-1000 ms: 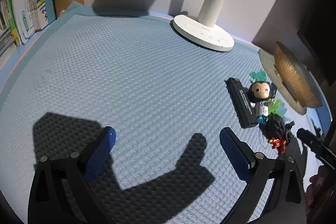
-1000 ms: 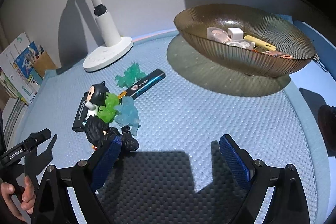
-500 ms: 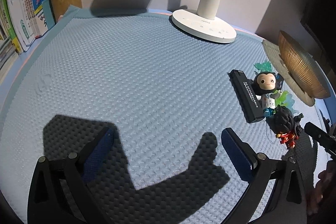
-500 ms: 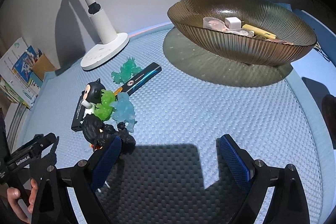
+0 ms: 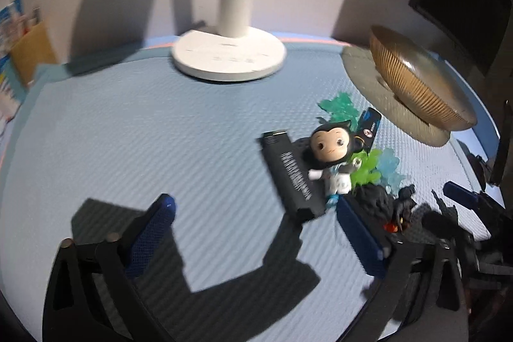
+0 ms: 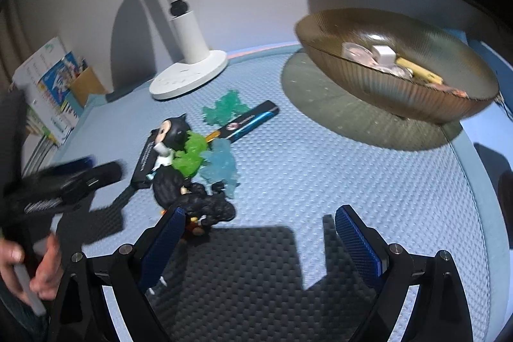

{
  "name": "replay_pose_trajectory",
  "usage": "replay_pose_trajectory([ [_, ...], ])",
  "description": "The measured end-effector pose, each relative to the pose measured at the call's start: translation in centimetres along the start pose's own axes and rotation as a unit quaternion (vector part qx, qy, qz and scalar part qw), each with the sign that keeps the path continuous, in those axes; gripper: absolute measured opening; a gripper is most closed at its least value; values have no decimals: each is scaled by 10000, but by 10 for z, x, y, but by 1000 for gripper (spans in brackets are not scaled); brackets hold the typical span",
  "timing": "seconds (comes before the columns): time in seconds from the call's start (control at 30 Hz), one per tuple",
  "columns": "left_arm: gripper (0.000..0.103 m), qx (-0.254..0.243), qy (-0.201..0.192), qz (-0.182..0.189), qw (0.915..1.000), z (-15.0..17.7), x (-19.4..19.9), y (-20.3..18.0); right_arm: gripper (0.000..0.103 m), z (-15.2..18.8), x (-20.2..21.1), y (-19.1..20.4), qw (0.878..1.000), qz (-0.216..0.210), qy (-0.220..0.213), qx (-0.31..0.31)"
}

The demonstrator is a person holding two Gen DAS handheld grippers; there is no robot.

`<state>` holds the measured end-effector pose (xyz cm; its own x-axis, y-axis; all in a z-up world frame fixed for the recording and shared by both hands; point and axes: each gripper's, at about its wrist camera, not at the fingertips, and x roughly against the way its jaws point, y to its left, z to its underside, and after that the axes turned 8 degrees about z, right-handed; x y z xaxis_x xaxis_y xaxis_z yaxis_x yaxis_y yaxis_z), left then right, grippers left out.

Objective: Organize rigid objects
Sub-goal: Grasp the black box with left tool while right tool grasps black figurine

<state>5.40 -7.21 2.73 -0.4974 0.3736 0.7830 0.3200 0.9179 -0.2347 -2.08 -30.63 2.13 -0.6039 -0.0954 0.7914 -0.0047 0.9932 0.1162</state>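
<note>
- Hovering low over the blue mat (image 5: 128, 124), the left gripper (image 5: 253, 233) has its fingers spread wide and grasps nothing; its right finger sits just beside the near end of the black box (image 5: 290, 178).
- The black box lies flat, its long axis running from the gripper's side away toward the lamp base (image 5: 227, 56), slightly angled; the far end points roughly at the lamp.
- Just right of it stands the big-headed doll (image 5: 332, 156), upright and touching or leaning over the box edge; I cannot tell which.
- Further right sit the green and pale-blue plastic bits (image 6: 205, 156), the dark figure (image 6: 189, 194) and a slim blue-and-black box (image 6: 250, 122) whose long axis points toward the bowl (image 6: 397, 95).
- The right gripper (image 6: 259, 236) is also released and empty, its left finger just beside the dark figure.
- Judging progress: the bowl already holds a few small things, including a white cube and a yellow piece, but the whole cluster on the mat is not yet sorted, so most of the work seems left.
</note>
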Motion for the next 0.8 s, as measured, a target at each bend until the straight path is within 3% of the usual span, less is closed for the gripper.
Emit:
replay_pose_trajectory([
  [0.07, 75, -57, 162, 59, 9998, -5, -14, -3, 94, 1, 1, 5, 9999, -9, -34, 139],
  [0.23, 70, -159, 99, -32, 9998, -7, -26, -7, 94, 2, 1, 15, 9992, -28, -57, 399],
  [0.3, 60, -220, 44, -112, 9997, -6, -26, -6, 94, 2, 0, 18, 9989, -31, -45, 463],
  [0.37, 39, -181, -6, -160, 9997, -5, -21, 0, 94, 3, 0, 19, 9988, -14, -50, 491],
  [0.43, 33, -54, -21, -66, 10000, -1, -17, 11, 94, 2, 0, 19, 9989, 43, -37, 461],
  [0.63, 34, 45, -6, 203, 9998, 0, -15, 23, 80, -7, -6, 21, 9989, -364, 252, 131],
  [0.8, 41, -111, 21, 183, 9998, -8, -25, 15, 78, -9, -12, 37, 9987, -224, 269, 376],
])
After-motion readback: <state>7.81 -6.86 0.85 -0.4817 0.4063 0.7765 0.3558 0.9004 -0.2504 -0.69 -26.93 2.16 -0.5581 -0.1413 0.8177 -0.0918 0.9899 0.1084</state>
